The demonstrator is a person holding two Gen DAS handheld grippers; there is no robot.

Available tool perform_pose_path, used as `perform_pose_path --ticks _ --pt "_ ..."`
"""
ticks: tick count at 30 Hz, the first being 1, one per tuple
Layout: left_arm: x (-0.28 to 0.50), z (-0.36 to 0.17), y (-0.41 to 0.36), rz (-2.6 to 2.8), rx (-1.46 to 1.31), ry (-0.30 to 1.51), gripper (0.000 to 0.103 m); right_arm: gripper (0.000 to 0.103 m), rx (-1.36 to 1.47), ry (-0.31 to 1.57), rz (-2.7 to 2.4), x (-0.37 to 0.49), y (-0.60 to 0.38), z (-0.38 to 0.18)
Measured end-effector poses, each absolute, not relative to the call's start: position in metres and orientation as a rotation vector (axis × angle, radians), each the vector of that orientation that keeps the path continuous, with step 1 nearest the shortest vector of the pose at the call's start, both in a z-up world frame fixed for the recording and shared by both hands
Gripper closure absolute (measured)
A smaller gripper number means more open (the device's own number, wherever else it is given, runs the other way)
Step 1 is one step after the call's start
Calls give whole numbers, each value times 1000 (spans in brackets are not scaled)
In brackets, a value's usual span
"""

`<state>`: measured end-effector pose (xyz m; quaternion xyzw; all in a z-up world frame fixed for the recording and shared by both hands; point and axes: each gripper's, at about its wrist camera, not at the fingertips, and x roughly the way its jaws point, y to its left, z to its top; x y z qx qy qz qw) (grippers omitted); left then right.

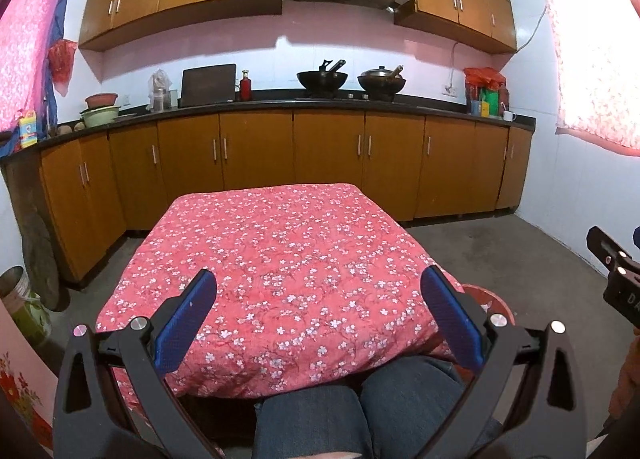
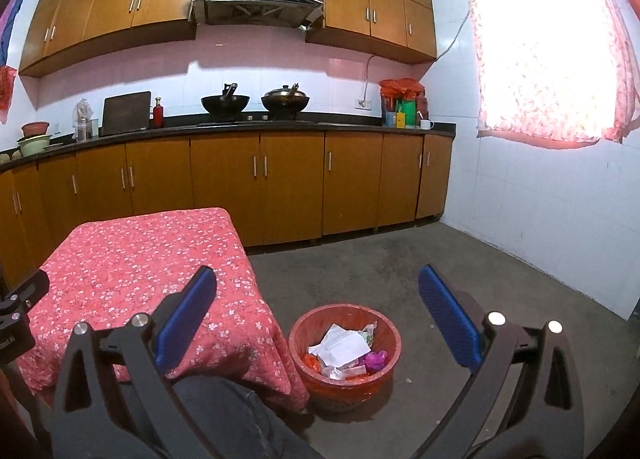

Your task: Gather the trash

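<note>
A red mesh trash basket (image 2: 306, 329) stands on the floor at the table's right corner. It holds white crumpled paper (image 2: 340, 345), a purple wrapper (image 2: 376, 359) and other scraps. Its rim peeks out behind the table in the left wrist view (image 1: 486, 293). My left gripper (image 1: 318, 313) is open and empty, held over the near edge of the table with the red flowered cloth (image 1: 276, 259). My right gripper (image 2: 316, 313) is open and empty, held above the basket and the table's corner (image 2: 128, 259). No loose trash shows on the cloth.
The person's knees in jeans (image 1: 360, 411) are under the table's near edge. Wooden cabinets (image 1: 328, 155) and a counter with woks (image 1: 322, 79) line the far wall. Grey floor (image 2: 460, 279) lies to the right. A curtained window (image 2: 548, 55) is on the right wall.
</note>
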<state>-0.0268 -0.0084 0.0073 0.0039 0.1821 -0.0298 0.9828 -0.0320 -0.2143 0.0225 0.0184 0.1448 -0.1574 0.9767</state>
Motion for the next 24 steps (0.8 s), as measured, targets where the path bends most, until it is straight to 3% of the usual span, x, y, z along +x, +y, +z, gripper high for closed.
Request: perform_pose_path --ticks 24 --pt "-25 5 -11 -73 7 386 2 4 58 314 -310 -28 -215 18"
